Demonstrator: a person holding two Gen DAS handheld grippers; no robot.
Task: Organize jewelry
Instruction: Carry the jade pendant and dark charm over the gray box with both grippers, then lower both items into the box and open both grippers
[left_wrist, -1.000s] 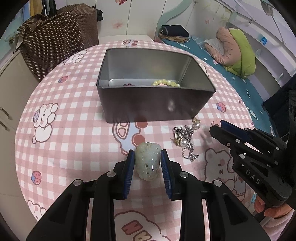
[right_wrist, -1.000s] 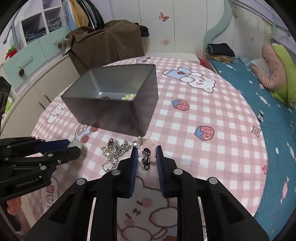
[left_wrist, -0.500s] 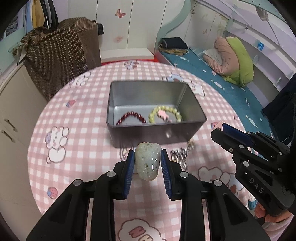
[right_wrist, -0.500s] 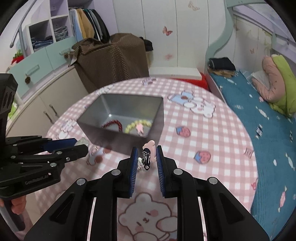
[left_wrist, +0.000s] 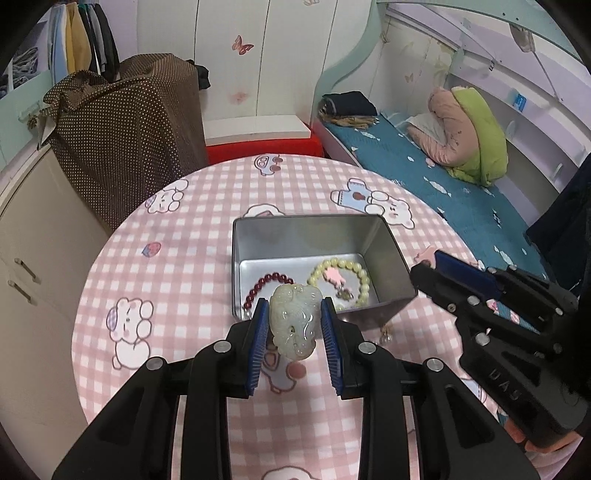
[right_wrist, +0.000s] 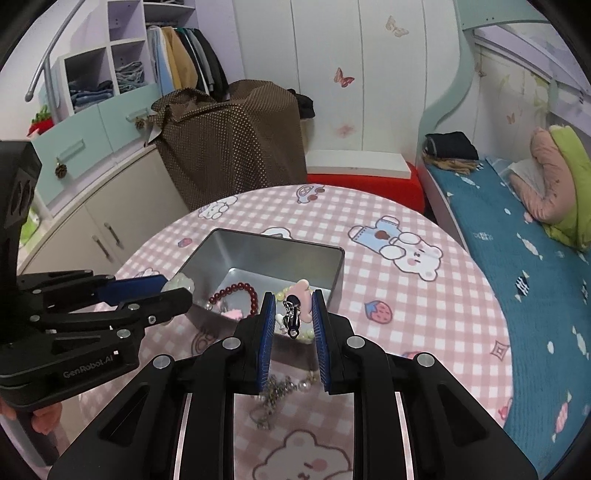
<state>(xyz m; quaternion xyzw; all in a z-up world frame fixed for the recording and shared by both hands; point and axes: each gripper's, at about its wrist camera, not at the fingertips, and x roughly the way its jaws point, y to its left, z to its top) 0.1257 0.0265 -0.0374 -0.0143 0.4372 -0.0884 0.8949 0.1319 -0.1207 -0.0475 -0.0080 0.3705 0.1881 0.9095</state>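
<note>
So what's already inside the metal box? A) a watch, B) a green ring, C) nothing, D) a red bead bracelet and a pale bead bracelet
D: the left wrist view shows a red bead bracelet and a pale bead bracelet lying on the floor of the box.

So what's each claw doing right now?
Left gripper: closed on the jade pendant.
Right gripper: closed on a small charm.
</note>
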